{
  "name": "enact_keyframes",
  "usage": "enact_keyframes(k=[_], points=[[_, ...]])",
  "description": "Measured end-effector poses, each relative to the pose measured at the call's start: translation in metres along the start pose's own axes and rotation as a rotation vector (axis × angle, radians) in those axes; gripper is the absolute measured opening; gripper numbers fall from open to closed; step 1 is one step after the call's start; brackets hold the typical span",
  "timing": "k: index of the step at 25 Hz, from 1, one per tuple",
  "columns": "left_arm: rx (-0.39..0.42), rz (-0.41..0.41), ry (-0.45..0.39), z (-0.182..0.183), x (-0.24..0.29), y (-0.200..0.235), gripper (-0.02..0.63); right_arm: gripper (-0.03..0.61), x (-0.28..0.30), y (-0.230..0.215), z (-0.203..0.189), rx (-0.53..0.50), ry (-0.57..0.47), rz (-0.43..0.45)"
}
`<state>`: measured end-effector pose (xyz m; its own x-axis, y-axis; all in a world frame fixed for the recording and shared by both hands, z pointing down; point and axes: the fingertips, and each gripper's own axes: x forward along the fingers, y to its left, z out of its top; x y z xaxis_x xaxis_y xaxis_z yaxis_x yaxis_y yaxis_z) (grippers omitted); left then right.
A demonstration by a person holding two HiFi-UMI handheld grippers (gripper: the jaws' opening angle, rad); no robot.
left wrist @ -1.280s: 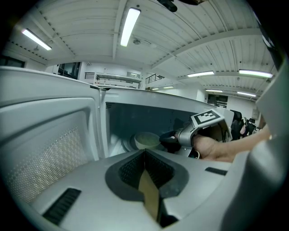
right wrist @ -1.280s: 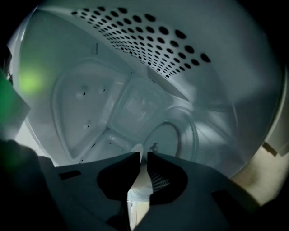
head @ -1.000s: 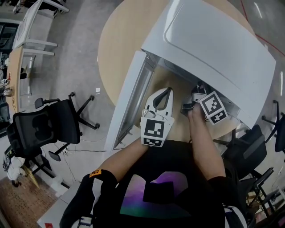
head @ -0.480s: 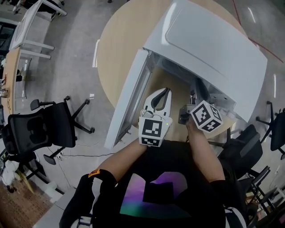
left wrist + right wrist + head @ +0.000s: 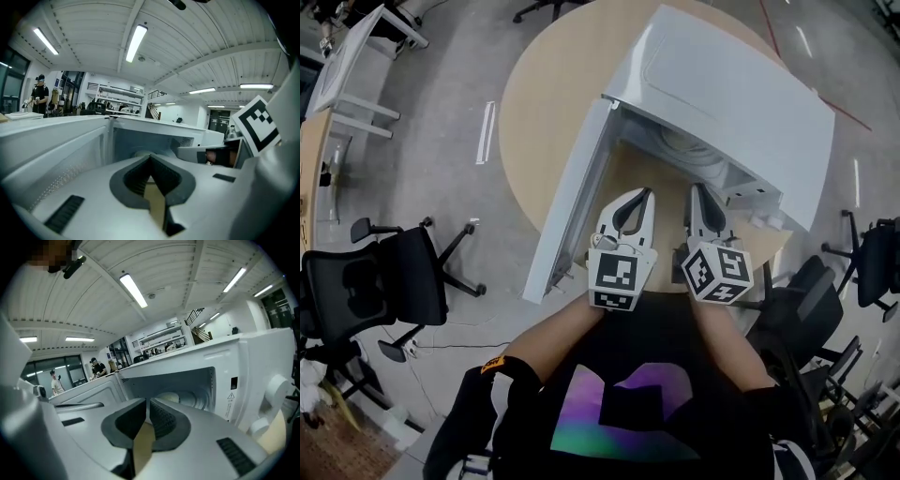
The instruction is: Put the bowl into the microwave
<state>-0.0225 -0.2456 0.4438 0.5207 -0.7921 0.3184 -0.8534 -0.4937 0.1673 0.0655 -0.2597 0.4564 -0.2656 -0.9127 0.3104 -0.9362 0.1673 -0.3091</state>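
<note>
Bowl inside microwave, left hand-held gripper, right hand-held gripper outside, both closed, empty

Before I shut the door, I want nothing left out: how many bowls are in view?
1: the bowl sits inside the microwave. Left tongs and right tongs are shut, empty. The microwave hides some table.

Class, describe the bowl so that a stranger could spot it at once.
Start at the round wooden table and find the white microwave standing on it with its door swung open. Look into the open cavity: the bowl is the pale, round, ringed dish there, the only loose thing inside.
</note>
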Motion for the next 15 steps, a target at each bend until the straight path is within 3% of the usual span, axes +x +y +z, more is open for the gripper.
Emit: enact_keyframes(k=[15], points=[[0.027, -0.108, -0.052, -0.004, -0.066, -0.033, 0.046, 0.018, -0.084, 0.046, -0.006, -0.147, -0.028, -0.057]])
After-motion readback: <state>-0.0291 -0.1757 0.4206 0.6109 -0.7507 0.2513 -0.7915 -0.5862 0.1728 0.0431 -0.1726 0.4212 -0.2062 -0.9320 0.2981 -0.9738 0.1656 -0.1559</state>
